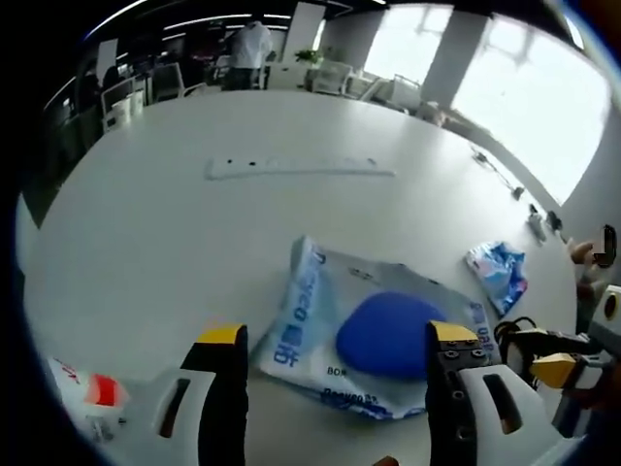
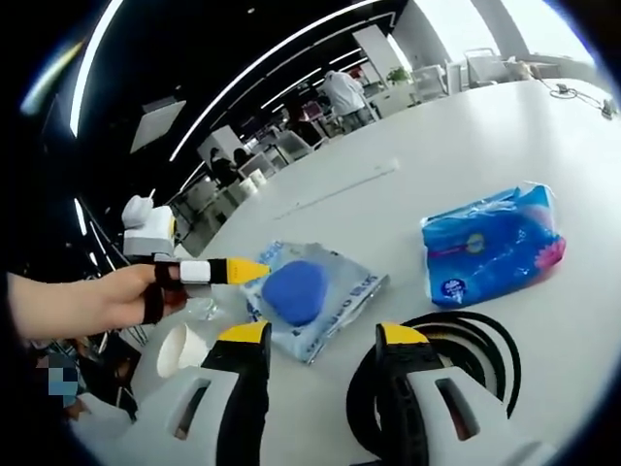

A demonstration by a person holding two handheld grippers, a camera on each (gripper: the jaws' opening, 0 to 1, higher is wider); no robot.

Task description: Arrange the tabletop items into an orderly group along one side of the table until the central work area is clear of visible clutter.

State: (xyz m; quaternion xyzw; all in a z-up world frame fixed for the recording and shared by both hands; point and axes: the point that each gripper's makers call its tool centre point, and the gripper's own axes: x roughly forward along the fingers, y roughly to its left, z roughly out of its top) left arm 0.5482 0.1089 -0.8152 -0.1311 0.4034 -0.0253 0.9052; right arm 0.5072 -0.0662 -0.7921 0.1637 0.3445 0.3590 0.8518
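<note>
The left tongs (image 1: 335,354) stand wide apart and empty, low over the white bench (image 1: 175,243), with the flat plastic pouch (image 1: 374,335) lying just ahead between the two tips. The pouch is a pale, crinkled wrapper with blue print along one edge and a rounded blue pad showing through its middle; it looks light, thin and limp, so it will likely sag and slide if pinched at a corner, and the film may be slippery. A safer hold, I judge, is across the thicker blue middle or along the printed edge nearest the tips. The right tongs (image 2: 320,340) are also wide and hold nothing, poised over a coil of black cable (image 2: 490,340) that lies right at the tips; the cable seems springy and may uncoil when lifted. Beyond it sits a blue tissue pack (image 2: 495,243), soft and puffy, easy to squeeze at its middle. To the left in the right gripper view, a white paper cup (image 2: 179,349) lies on its side near the pouch, light and easy to crush. A long white strip (image 1: 296,167) lies farther off across the bench.
</note>
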